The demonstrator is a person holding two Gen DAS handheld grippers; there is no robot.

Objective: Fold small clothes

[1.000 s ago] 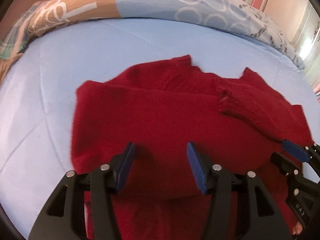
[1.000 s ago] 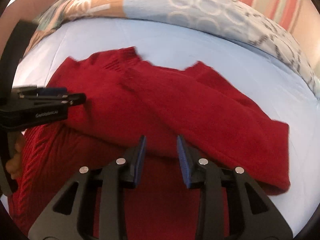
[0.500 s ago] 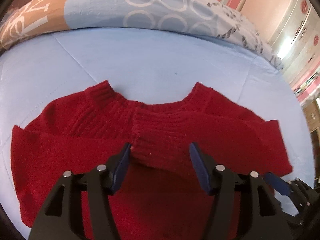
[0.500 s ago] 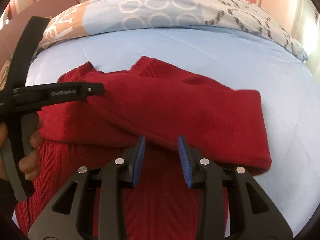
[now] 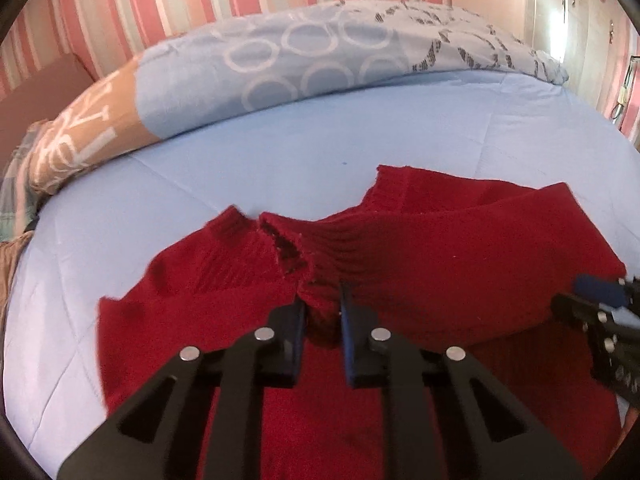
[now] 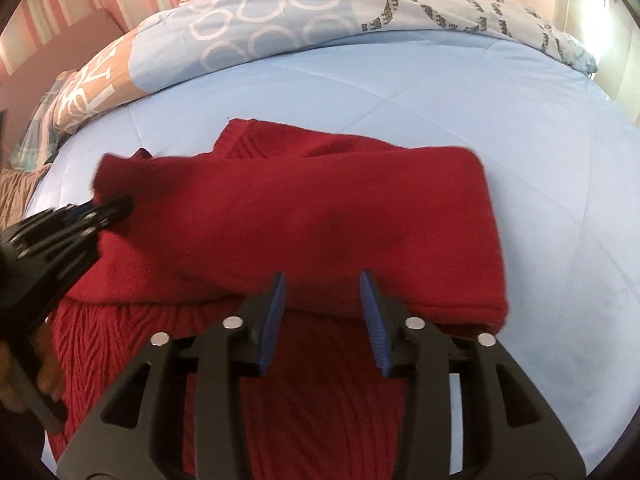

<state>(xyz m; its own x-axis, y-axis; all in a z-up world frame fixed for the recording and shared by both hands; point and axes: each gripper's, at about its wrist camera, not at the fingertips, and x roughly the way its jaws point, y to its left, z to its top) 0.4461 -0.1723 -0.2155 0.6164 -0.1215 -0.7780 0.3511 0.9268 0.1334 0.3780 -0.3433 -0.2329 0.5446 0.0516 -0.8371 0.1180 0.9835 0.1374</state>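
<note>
**Left gripper pinched on sleeve cuff, sweater half folded**

Left gripper (image 5: 322,316) is mine and it's clamped on the ribbed cuff (image 5: 320,280) of the red sweater (image 5: 440,264); knit bunches up between the two pads. Right gripper (image 6: 323,312) sits with jaws apart, nothing between them, hovering just above the lower edge of the folded-over sleeve (image 6: 320,220).

Sweater lies flat on the bed directly ahead of and under both grippers, collar pointing away from me. Progress call: one sleeve is already across the chest, reaching toward the left gripper's side; the second sleeve looks mid-fold, cuff in my left pinch near the collar. Body below both grippers not folded yet, so I'd say roughly halfway: sleeves nearly in, bottom-to-top fold still left.

Beyond the sweater, the light blue bedspread (image 6: 440,92) extends ahead and to both sides. Far ahead, a patterned duvet (image 5: 304,60) with rings and large white letters on a tan patch, letters too cropped to read. Gripper body lettering is blurred, unreadable. Striped pink wall (image 5: 200,4) behind.
</note>
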